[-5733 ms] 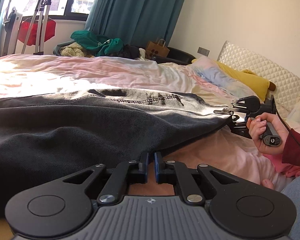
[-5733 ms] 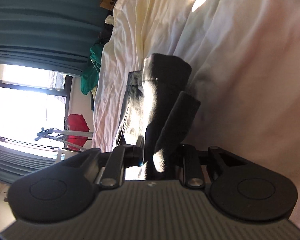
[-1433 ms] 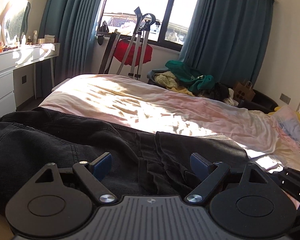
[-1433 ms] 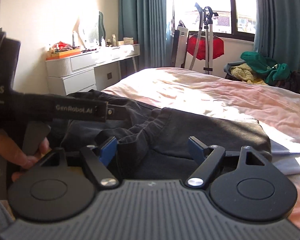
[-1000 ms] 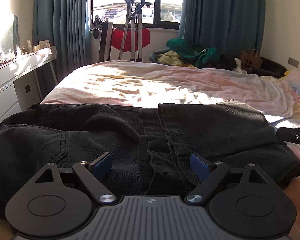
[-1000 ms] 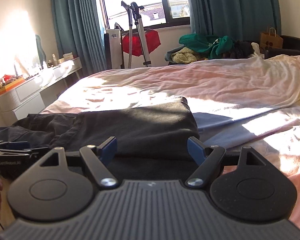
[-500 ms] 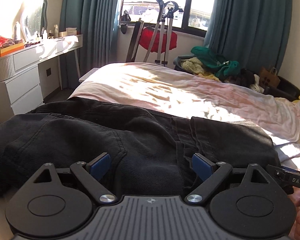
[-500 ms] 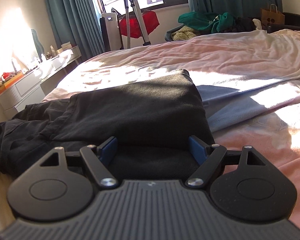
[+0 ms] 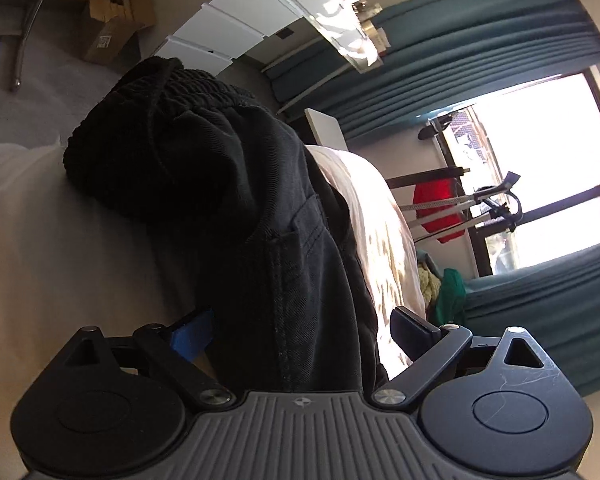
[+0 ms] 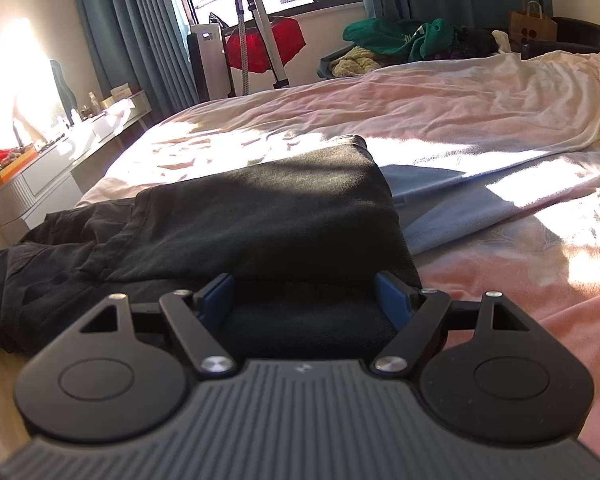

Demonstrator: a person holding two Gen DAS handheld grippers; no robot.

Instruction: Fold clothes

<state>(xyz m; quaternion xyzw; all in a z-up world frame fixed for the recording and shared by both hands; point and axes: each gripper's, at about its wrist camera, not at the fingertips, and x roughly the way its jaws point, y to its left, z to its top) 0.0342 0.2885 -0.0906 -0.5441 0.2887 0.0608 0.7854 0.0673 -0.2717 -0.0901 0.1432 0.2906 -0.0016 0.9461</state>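
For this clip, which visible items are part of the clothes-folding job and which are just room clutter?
Part of the job:
- black trousers, partly folded on the bed
- left gripper, jaws opening, trousers between them
- right gripper, open at the folded edge

Just lying about:
- green clothes pile
- paper bag
- red bag
- cardboard box
- white dresser

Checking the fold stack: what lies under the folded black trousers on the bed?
The black denim trousers rest on the pale pink bedsheet; a grey-blue cloth pokes out at their right edge. How far it runs beneath is hidden by the trousers.
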